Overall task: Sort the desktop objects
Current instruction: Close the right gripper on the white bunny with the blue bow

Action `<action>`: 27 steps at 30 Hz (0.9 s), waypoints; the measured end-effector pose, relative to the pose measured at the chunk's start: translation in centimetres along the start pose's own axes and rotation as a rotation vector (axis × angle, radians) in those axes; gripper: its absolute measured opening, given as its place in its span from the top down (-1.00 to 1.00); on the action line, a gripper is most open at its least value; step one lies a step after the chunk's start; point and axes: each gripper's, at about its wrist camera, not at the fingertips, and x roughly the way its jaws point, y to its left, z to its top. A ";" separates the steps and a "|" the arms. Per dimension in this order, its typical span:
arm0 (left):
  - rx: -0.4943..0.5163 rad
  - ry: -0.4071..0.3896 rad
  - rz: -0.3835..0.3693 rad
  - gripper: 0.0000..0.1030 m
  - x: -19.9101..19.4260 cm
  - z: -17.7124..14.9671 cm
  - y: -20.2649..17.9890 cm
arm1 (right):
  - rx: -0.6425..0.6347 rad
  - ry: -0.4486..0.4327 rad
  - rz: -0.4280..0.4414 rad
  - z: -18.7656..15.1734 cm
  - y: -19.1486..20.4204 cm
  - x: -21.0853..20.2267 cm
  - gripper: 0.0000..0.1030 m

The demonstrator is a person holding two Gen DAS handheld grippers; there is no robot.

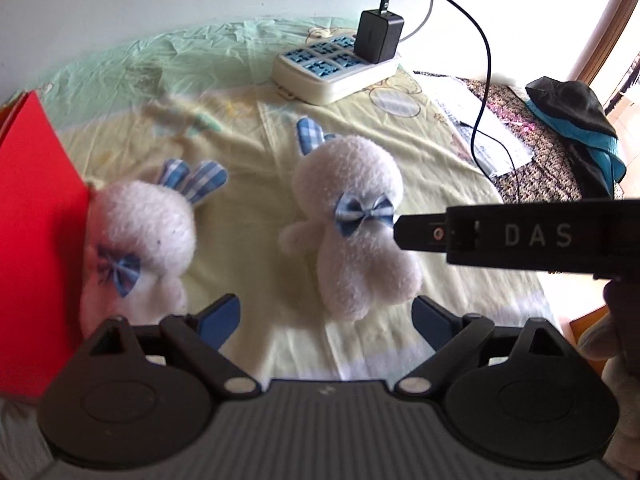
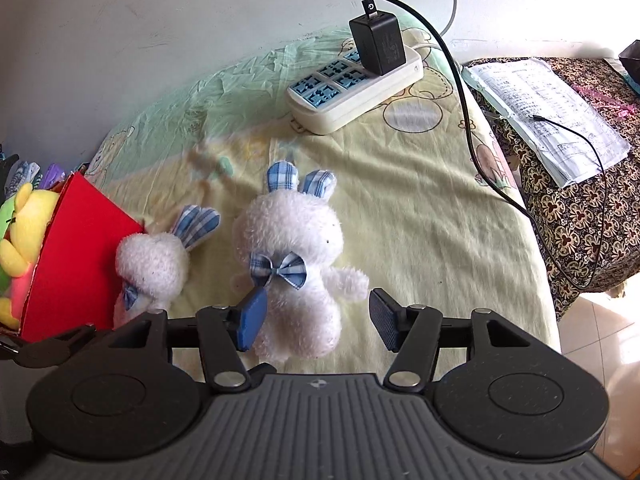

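Both tongs hang over the pale yellow sheet [image 2: 420, 216] with their jaws apart and nothing gripped. In the right wrist view, the right gripper [image 2: 314, 322] straddles the lower body of the larger white plush rabbit [image 2: 296, 264]: its blue left pad lies against the rabbit's flank, while the black right pad stands clear of the outstretched arm, so there is no squeeze on the toy. In the left wrist view, the left gripper [image 1: 326, 318] stands wide, its fingertips either side of bare sheet, with that same rabbit's feet just ahead of the right finger. The smaller white plush rabbit [image 1: 138, 236] lies to the left, touching the red box [image 1: 36, 220], beyond the left fingertip. From the right wrist view, a yellow plush toy [image 2: 24, 220] sits inside that box. At the far edge of the sheet rests a white power strip [image 2: 352, 88] with a black charger [image 2: 378, 42] plugged in.
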 end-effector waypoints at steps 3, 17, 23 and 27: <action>-0.045 -0.002 -0.050 -0.80 1.4 0.8 0.3 | 0.009 0.004 0.016 0.4 -0.3 1.0 -0.17; -0.056 0.059 -0.106 -0.49 5.9 3.3 0.9 | 0.122 0.082 0.195 2.5 -2.0 5.8 -0.24; -0.012 0.049 -0.095 -0.38 6.1 3.5 0.5 | 0.094 0.054 0.241 2.2 -1.6 5.9 -0.04; 0.008 0.049 -0.097 -0.29 5.8 3.3 0.1 | 0.082 0.046 0.236 1.8 -1.4 5.4 0.01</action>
